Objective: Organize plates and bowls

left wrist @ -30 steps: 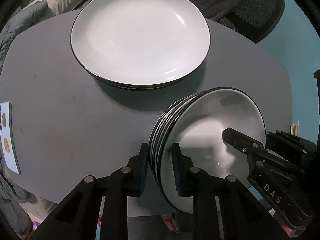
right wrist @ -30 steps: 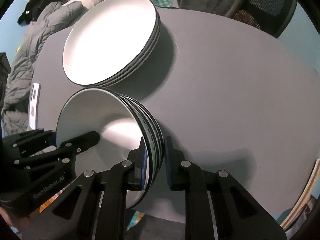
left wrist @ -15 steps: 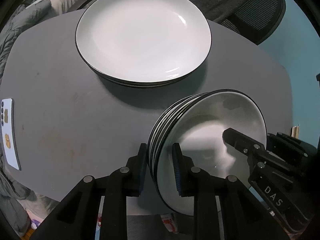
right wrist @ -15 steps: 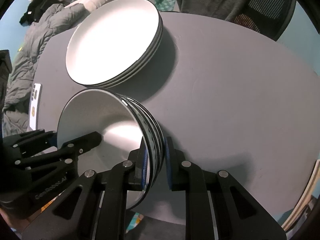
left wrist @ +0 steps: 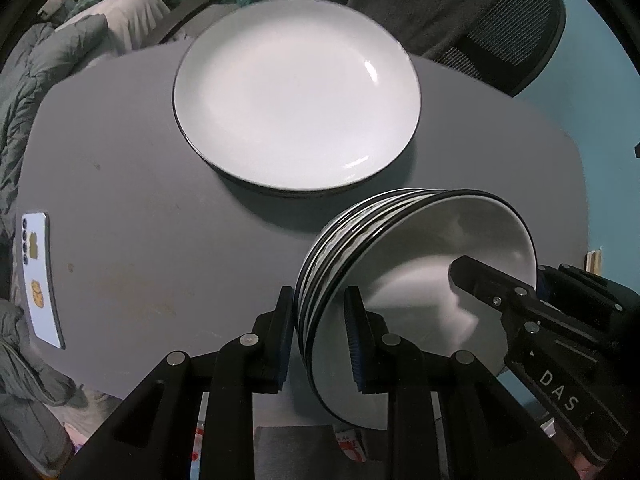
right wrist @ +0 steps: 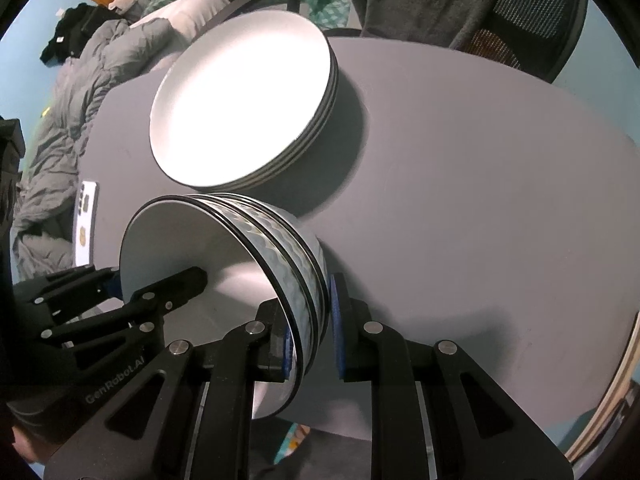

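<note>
Currently the grey bench [left wrist: 132,184] carries everything, and most of its right half is bare. Biggest item on it is the stack of plates [left wrist: 296,100] at the far side, white faces up, dark rims aligned; the top plate holds nothing, and the right wrist view shows several rims [right wrist: 320,120] nested under it. Next down, the stack of bowls [left wrist: 400,280] sits in front of the plates, near the bench's front edge, tilted so its opening faces toward the right-hand tool, apparently lifted off the bench rather than resting flat. Nested bowls, wavy banded outsides [right wrist: 296,272], innermost bowl empty. Both tools hold it together: left tongs [left wrist: 318,336] are clamped on the rim wall nearest them, one finger outside, one inside the bowl; right tongs [right wrist: 310,328] are clamped on the opposite rim the same way. My read: a two-sided pinch because a nested stack is heavy and would pivot out of a single rim grip. Probably being carried to a final spot, maybe beside or onto the plates. Smallest: a phone [left wrist: 40,276] lies flat at the left edge, well apart from the crockery.
</note>
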Demonstrator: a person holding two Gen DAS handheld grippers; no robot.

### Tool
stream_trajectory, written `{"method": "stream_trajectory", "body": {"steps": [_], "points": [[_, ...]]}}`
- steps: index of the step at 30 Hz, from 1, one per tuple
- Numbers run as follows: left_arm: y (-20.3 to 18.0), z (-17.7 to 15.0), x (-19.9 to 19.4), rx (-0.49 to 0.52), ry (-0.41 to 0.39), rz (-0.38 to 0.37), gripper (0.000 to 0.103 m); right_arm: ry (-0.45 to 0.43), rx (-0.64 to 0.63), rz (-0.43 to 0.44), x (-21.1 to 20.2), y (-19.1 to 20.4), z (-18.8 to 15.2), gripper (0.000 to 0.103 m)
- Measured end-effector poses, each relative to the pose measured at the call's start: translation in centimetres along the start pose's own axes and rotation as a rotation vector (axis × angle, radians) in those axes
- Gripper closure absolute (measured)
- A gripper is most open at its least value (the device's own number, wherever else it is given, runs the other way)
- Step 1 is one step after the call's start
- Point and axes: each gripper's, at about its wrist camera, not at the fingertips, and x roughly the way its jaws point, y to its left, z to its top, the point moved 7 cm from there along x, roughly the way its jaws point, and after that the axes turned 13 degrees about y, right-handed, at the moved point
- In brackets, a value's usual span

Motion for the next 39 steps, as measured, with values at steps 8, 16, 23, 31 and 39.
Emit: {"method": "stream_trajectory", "body": {"steps": [8,16,23,31,39], "points": [[0.5,0.8,-4.3,-0.005,-0.055,-0.009,0.08,-0.052,-0.021,-0.013,-3.9,1.3,1.1,0.086],[2.3,4.6,-7.6,-0.034,-0.109,-0.002,0.08,-0.11,-0.06,-0.015,-6.2,3.2,4.7,0.086],[3.4,8.4,-6.5,-0.056,-0.105,0.029,0.08,-0.101,-0.076,-0.011,-5.1,4.1,9.0,0.086],[4.4,10.9,-4.2,-0.069,-0.054,0.057,0.08,-0.025,-0.081,-0.045,-2.6,3.7,11.8,0.086],[4.5,12.3,-3.5,-0.053,-0.036,0.083,0.079,0.024,-0.079,-0.063,-1.7,3.8,13.3,0.086]]}}
